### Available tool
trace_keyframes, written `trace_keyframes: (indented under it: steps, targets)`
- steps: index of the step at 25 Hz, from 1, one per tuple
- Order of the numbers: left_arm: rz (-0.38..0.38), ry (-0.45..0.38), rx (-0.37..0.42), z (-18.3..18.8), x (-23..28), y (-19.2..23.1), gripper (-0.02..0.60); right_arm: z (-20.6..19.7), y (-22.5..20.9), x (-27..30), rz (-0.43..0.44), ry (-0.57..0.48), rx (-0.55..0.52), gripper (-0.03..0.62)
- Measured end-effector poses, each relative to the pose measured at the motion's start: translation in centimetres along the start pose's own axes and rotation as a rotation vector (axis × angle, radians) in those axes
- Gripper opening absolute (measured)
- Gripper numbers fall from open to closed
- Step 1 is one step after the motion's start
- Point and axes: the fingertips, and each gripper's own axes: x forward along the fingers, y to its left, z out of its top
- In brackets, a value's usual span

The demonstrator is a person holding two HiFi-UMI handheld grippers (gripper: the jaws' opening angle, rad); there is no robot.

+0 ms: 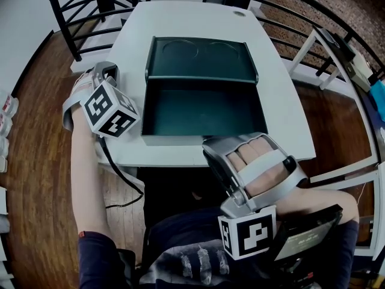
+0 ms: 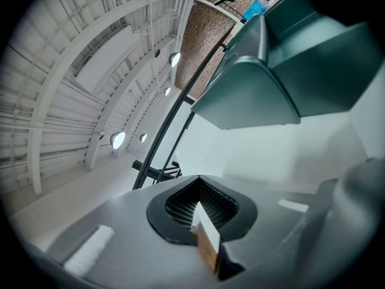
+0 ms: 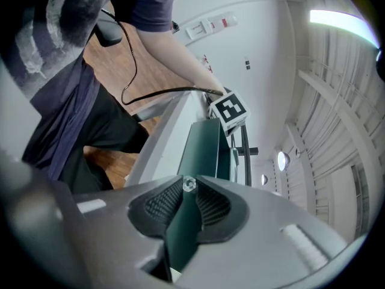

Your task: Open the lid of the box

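Note:
A dark green box [image 1: 180, 139] stands on the white table [image 1: 277, 101] with its lid [image 1: 201, 59] swung open and leaning back on the far side. The inside of the box looks empty. My right gripper [image 1: 209, 146] is at the near front wall, and in the right gripper view that green wall [image 3: 204, 149] sits between its pads [image 3: 161, 206], so the right gripper [image 3: 187, 205] is shut on it. My left gripper [image 1: 106, 71] is at the table's left edge, apart from the box [image 2: 283, 71]. The left gripper [image 2: 201, 214] is shut on a thin white, brown-edged slab [image 2: 207, 239], apparently the table's edge.
A black curved railing [image 1: 78, 17] rings the table's far side. A white frame rack [image 1: 337, 59] stands to the right on the wooden floor. A black cable [image 1: 120, 179] hangs off the table's near left. A dark screen device [image 1: 304, 239] sits by my lap.

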Motion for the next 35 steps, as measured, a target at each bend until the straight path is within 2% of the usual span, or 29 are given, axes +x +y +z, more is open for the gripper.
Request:
trace_keyframes:
  steps: [9, 11, 13, 16, 18, 19, 25, 29, 31, 35]
  targets:
    - [0.006, 0.001, -0.002, -0.1, -1.0, -0.3, 0.017, 1.3, 1.3, -2.3, -0.003, -0.05, -0.036, 0.069]
    - [0.005, 0.001, -0.001, -0.1, -0.9, -0.3, 0.017, 0.4, -0.5, -2.3, -0.055, -0.035, -0.014, 0.069]
    - [0.005, 0.001, -0.001, -0.1, -0.9, -0.3, 0.018, -1.5, -3.9, -2.3, -0.144, -0.005, 0.028, 0.069]
    - [0.005, 0.0, -0.001, 0.0, -0.9, -0.3, 0.017, -6.3, -9.6, -2.3, -0.287, 0.093, 0.113, 0.069]
    - [0.007, 0.001, -0.003, -0.1, -0.9, -0.3, 0.017, -9.9, -12.1, -2.1, -0.348, 0.163, 0.158, 0.066]
    - [0.008, 0.002, -0.004, -0.1, -0.9, -0.2, 0.017, -11.8, -12.8, -1.9, -0.363, 0.193, 0.179, 0.005]
    - [0.007, 0.0, 0.001, 0.0, -0.9, -0.4, 0.017, -22.5, -12.5, 1.1, -0.374, 0.339, 0.217, 0.003]
    - [0.007, -0.002, 0.001, 0.0, -0.9, -0.3, 0.017, -28.2, -9.8, 3.1, -0.307, 0.416, 0.255, 0.003]
    - [0.007, -0.003, 0.001, 0.1, -0.9, -0.3, 0.017, -29.6, -8.7, 4.2, -0.292, 0.433, 0.251, 0.003]
    - [0.011, 0.007, -0.003, -0.1, -0.8, -0.2, 0.017, -29.6, -7.5, 6.3, -0.255, 0.391, 0.277, 0.003]
